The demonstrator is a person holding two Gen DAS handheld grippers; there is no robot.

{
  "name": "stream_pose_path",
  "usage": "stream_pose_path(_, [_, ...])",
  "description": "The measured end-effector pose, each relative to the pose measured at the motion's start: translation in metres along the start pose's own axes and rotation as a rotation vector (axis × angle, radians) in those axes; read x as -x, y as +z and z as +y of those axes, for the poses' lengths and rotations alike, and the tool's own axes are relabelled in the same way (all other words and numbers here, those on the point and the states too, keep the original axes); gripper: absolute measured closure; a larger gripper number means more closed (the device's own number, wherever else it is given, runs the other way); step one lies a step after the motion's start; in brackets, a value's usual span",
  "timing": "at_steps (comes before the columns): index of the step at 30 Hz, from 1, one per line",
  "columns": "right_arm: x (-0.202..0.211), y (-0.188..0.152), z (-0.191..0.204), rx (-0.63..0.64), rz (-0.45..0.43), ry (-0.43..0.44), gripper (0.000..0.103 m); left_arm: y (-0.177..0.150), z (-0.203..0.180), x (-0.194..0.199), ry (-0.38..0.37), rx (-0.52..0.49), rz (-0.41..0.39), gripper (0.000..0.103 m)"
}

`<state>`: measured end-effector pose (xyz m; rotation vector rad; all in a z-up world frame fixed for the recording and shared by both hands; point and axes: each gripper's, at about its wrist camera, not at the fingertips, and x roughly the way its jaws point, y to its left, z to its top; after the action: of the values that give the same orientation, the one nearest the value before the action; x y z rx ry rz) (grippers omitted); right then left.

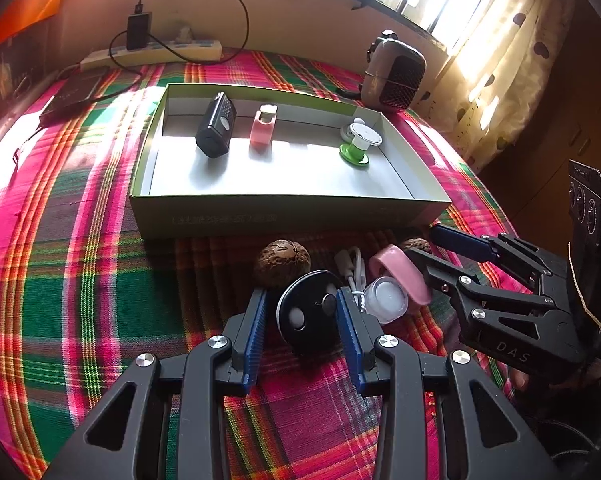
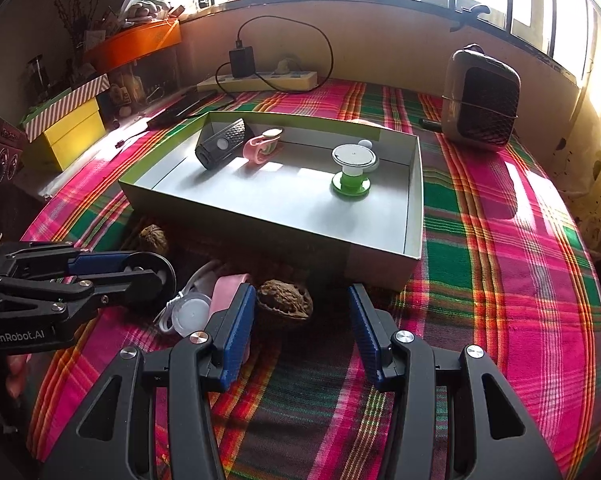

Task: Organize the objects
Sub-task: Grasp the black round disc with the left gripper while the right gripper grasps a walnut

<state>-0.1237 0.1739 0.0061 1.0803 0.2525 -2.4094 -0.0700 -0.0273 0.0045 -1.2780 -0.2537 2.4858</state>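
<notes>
My left gripper (image 1: 300, 308) sits low over the plaid cloth (image 1: 80, 280), its blue fingers (image 1: 256, 332) spread on either side of a black disc (image 1: 306, 312) that stands on edge; I cannot tell whether the pads actually touch it. Just right of the disc lie a white cable (image 1: 354, 270), a clear-lidded white jar (image 1: 386, 298) and a pink loop-shaped holder (image 1: 402, 274). A walnut (image 1: 282, 262) rests just beyond the disc, near the front wall of the open cardboard box (image 1: 284, 212).

My right gripper (image 2: 302, 320) hovers with its fingers (image 2: 238, 328) spread wide and nothing between them; a second walnut (image 2: 286, 300) lies just ahead, closer to the left finger.

Inside the box I see a small black speaker (image 2: 220, 148), a pink holder (image 2: 258, 148) just beside it, and a green-based spool with a white top (image 2: 352, 170) well apart toward the right wall. A mesh-fronted heater (image 2: 480, 100) stands beyond the box by the window.
</notes>
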Motion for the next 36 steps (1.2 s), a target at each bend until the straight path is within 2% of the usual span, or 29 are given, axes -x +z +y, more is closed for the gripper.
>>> stream_pose_path(13, [-0.005, -0.002, -0.007, -0.022, 0.048, -0.09, 0.054, 0.0, -0.002, -0.001, 0.021, -0.01, 0.0, 0.07])
stream_pose_path(24, [-0.006, -0.005, -0.013, -0.069, 0.062, -0.069, 0.054, 0.001, -0.007, -0.002, 0.056, -0.023, -0.002, 0.07])
stream_pose_path(33, [-0.006, -0.005, -0.013, -0.068, 0.062, -0.069, 0.054, 0.002, -0.006, -0.001, 0.052, -0.021, -0.004, 0.078])
stream_pose_path(34, [-0.006, -0.005, -0.013, -0.069, 0.062, -0.069, 0.055, 0.002, -0.007, -0.001, 0.053, -0.024, -0.004, 0.078])
stream_pose_path(36, [-0.005, -0.005, -0.013, -0.071, 0.06, -0.068, 0.064, 0.002, -0.007, -0.001, 0.053, -0.024, -0.005, 0.078])
